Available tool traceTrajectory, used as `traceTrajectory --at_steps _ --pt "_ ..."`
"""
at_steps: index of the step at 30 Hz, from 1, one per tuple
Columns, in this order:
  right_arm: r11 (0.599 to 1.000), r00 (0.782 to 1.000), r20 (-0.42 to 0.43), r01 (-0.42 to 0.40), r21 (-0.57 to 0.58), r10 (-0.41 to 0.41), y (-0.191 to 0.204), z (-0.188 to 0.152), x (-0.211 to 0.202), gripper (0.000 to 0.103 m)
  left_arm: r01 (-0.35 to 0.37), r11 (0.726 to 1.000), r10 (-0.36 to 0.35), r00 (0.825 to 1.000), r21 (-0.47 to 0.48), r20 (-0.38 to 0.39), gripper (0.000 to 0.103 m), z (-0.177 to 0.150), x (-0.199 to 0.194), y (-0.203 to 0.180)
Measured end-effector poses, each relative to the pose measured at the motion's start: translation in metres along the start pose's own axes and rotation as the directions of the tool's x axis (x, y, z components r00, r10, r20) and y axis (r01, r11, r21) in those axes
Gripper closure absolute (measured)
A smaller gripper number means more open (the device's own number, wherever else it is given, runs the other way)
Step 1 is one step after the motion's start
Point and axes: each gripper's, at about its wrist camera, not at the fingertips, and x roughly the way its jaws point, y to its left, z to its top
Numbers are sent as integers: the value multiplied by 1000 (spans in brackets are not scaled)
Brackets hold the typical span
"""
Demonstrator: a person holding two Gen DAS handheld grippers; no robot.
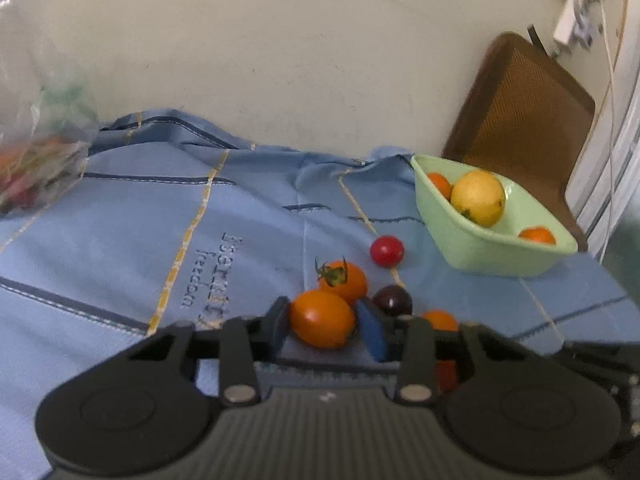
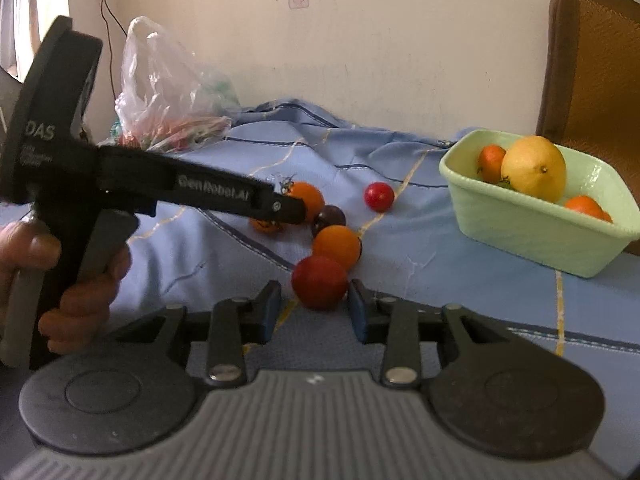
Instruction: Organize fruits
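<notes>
Blue cloth (image 1: 120,240): left gripper (image 1: 322,322) clamps orange tomato (image 1: 322,318); right gripper (image 2: 314,306) straddles red tomato (image 2: 319,283).

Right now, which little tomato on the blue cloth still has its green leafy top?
The orange cherry tomato just beyond the left gripper has the green leafy stem; the loose red, dark purple and other orange ones show none.

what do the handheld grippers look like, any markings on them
Both are black with grey ribbed bodies, round black hubs and blue-padded fingers. The left gripper, seen side-on, has a grey trigger handle and white lettering: "DAS" and "GenRobot.AI". No sleeve shows.
</notes>
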Motion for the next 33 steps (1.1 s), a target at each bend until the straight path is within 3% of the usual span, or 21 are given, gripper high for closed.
traceTrajectory --at_steps 4,9,14,20,23,28,31,33 --pt "1000 999 32 12 8 -12 0 -7 -14 71 48 998 -49 999 -31 -5 67 -13 -23 0" --pt "998 998 46 35 51 -38 -3 -28 -44 71 114 993 -113 993 10 -19 67 -44 -46 -24" --pt "992 992 69 101 82 -107 -4 -56 -82 71 220 975 -219 975 14 -47 67 -65 -59 -53" --pt "982 985 68 152 111 -160 -1 -84 -111 71 174 980 -173 985 92 -18 62 -81 -70 -85" --pt "978 979 80 178 104 -187 2 -91 -113 70 97 985 -101 995 146 21 61 -89 -66 -94" --pt "975 973 89 208 78 -214 8 -92 -109 69 33 981 -40 999 190 31 59 -91 -65 -105" --pt "975 970 105 217 55 -222 11 -94 -113 54 10 978 -18 999 207 36 59 -92 -66 -109" --pt "975 969 116 214 61 -219 10 -95 -115 53 -1 977 -8 999 211 39 59 -93 -65 -110"
